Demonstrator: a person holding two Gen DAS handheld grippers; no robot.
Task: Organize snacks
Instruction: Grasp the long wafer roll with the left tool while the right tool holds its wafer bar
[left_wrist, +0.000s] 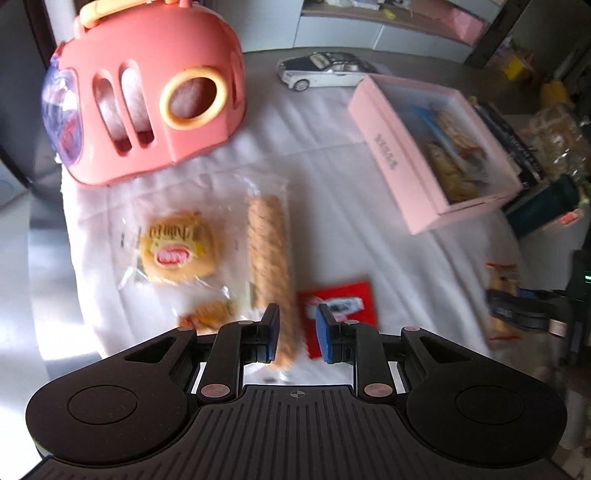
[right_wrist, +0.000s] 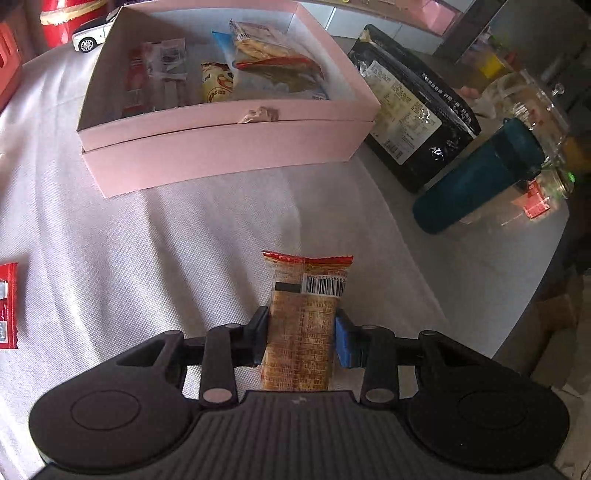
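My left gripper (left_wrist: 297, 332) is open above the white cloth, over the near end of a long biscuit stick pack (left_wrist: 267, 251). A round yellow snack (left_wrist: 177, 249), a small orange snack (left_wrist: 212, 312) and a red packet (left_wrist: 341, 306) lie around it. My right gripper (right_wrist: 301, 336) is shut on an orange-brown snack bar (right_wrist: 304, 314) with a barcode, held over the cloth in front of the pink box (right_wrist: 229, 144). The box (left_wrist: 399, 162) holds several snack packs (right_wrist: 273, 59). The right gripper with its snack shows at the right in the left wrist view (left_wrist: 517, 310).
A pink toy carrier (left_wrist: 147, 99) and a white toy car (left_wrist: 325, 70) stand at the back of the cloth. A black package (right_wrist: 413, 110), a teal bottle (right_wrist: 480, 181) and a glass jar (right_wrist: 532, 107) sit right of the box. The table edge (right_wrist: 546, 266) curves at the right.
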